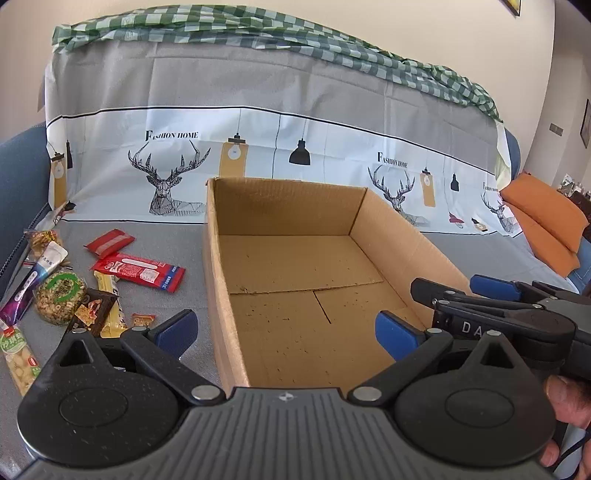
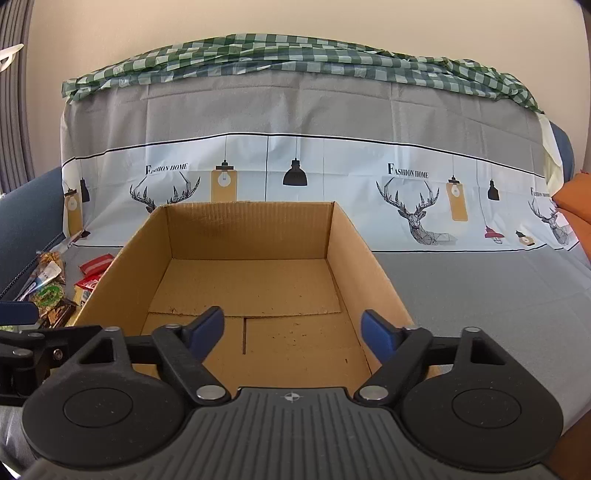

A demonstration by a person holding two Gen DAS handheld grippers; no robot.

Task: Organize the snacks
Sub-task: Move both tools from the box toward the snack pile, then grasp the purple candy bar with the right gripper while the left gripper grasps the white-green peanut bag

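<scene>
An open, empty cardboard box (image 1: 221, 280) sits on a grey cloth; it fills the middle of the right wrist view (image 2: 369, 266). Several snack packets lie left of it: a long red packet (image 1: 138, 271), a small red packet (image 1: 109, 242), a round green-labelled rice cake (image 1: 61, 297), a dark brown packet (image 1: 94, 312) and a yellow bar (image 1: 110, 306). They show small at the left in the right wrist view (image 2: 51, 291). My left gripper (image 1: 286, 332) is open and empty over the box's near left wall. My right gripper (image 2: 293, 334) is open and empty over the box's near end.
A sofa back draped with a deer-print cloth (image 1: 258, 147) and a green checked cloth (image 1: 258, 33) rises behind the box. An orange cushion (image 1: 546, 221) lies at the far right. Grey cloth (image 2: 480, 288) stretches right of the box.
</scene>
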